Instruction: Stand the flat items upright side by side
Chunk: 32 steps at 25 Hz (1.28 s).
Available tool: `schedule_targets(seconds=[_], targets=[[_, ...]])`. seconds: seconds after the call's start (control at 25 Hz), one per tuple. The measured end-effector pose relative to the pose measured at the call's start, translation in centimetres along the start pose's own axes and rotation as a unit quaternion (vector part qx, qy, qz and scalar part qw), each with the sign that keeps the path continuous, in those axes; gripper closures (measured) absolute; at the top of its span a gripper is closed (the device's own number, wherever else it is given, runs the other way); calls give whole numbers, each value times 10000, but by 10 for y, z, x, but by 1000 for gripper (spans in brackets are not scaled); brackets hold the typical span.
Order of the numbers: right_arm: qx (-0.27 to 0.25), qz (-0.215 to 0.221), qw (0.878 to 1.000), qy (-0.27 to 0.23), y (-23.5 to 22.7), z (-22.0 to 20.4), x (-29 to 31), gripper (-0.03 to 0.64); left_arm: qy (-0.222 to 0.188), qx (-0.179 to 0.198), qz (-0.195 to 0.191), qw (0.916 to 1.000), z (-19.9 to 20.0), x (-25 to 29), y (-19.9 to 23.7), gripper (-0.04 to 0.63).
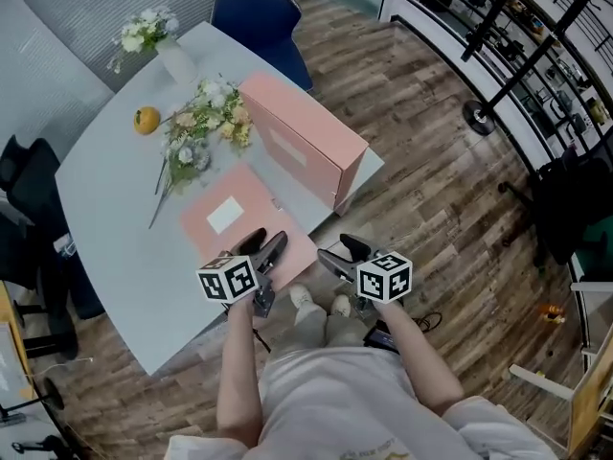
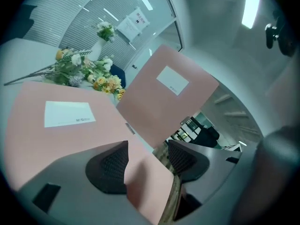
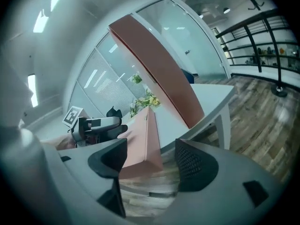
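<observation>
A flat pink box (image 1: 244,220) with a white label lies on the grey table (image 1: 115,209), its near corner over the table's front edge. Behind it a second pink box (image 1: 306,147) stands upright on its long edge. My left gripper (image 1: 268,245) is open at the flat box's near corner. In the left gripper view that flat box (image 2: 70,125) runs in between the jaws of the left gripper (image 2: 147,161), with a gap on the right side. My right gripper (image 1: 337,250) is open just right of the corner. In its view the right gripper (image 3: 152,163) frames the box's end (image 3: 140,149), pads apart from it.
A bunch of flowers (image 1: 201,127), an orange (image 1: 147,120) and a vase (image 1: 158,41) sit further back on the table. A blue chair (image 1: 263,17) stands behind, a black chair (image 1: 29,190) at the left. Wood floor (image 1: 431,180) and a black railing (image 1: 517,56) lie to the right.
</observation>
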State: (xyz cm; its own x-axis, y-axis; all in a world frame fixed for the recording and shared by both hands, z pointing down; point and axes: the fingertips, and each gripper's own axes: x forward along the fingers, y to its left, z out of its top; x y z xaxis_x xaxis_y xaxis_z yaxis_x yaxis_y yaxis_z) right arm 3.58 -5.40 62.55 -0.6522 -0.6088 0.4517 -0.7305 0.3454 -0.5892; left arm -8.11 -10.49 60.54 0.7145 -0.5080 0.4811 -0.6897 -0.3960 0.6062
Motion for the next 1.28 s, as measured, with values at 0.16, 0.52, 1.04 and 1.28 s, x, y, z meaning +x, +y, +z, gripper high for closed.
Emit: schedule_targets(seconds=[0.16, 0.52, 1.04, 1.28], targets=[[611, 243, 9978, 124, -4, -15, 9, 296, 204, 296, 457, 9983, -11, -14, 11, 344], [1328, 558, 9890, 328, -4, -34, 35, 296, 939, 1392, 1536, 9738, -31, -31, 37, 337], [2549, 976, 9614, 353, -10, -49, 51, 264, 1336, 1993, 1899, 9520, -47, -27, 47, 333], [2820, 1181, 9517, 295, -7, -52, 56, 264, 1290, 1960, 1933, 9527, -49, -27, 48, 333]])
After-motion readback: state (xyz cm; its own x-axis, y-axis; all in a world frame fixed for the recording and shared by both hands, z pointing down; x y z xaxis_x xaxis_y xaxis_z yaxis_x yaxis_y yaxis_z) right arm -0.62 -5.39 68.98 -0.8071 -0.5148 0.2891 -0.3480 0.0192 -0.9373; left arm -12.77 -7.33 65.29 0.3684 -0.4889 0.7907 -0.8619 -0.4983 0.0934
